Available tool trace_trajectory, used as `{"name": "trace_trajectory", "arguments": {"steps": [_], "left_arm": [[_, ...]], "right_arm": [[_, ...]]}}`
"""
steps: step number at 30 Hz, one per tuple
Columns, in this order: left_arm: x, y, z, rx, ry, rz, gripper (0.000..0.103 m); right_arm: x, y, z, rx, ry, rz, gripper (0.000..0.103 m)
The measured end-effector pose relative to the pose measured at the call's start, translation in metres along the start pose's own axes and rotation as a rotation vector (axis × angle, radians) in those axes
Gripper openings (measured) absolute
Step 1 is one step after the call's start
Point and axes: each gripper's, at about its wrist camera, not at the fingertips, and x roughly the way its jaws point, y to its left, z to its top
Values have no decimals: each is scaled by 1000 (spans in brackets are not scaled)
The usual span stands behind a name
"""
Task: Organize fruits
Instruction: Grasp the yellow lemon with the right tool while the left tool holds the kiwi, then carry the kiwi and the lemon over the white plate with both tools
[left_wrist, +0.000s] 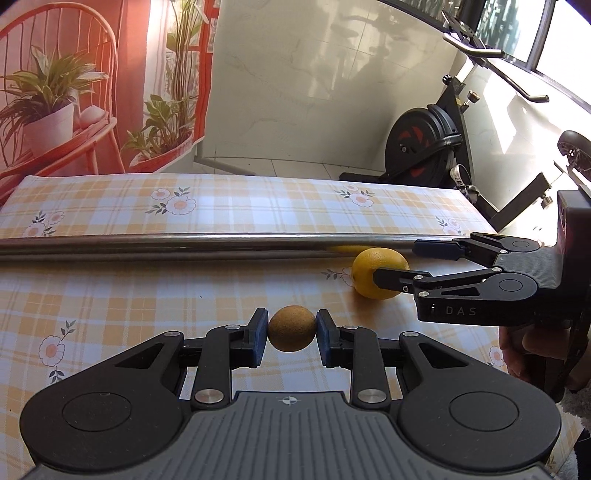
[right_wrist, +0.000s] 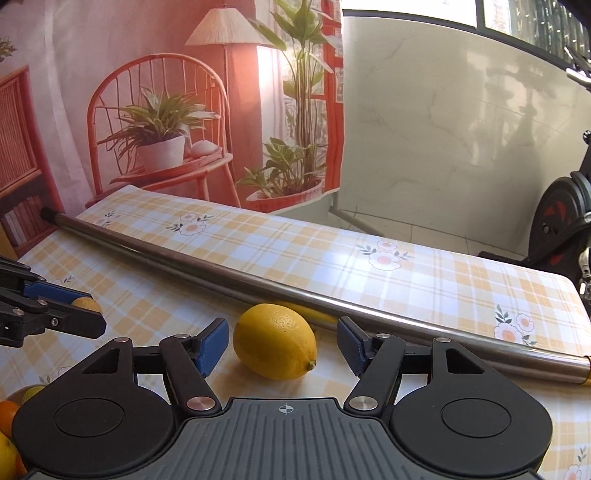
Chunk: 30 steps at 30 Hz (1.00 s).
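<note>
Brown fruit (left_wrist: 291, 329) between left tongs (left_wrist: 291, 332)

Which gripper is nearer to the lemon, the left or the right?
Right. The right gripper has open jaws on either side of the lemon, not touching. The left gripper is off to the side, shut on a small brown fruit.

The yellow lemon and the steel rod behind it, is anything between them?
No. Only bare checked tablecloth separates yellow lemon from steel rod, clearest in the right wrist view.
</note>
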Motion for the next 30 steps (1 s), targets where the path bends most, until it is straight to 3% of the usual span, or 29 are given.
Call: {"name": "trace_trajectory", "arguments": {"steps": [12,15,18,30], "left_arm": [[-2,2,-3,-20,-12,10,30],[-3,2,-5,-19,-9,8,30],[-4,3,-5,-26,-8,5,30],[-21,7,-13,-50,-21,3,30]], "right_arm": [[42,6,1,-8,105,29,65],[42,2,-3,29,96,37,64],[44,-3,-7,54,110,29,57],[24,3,-24,106,113,18,57]]}}
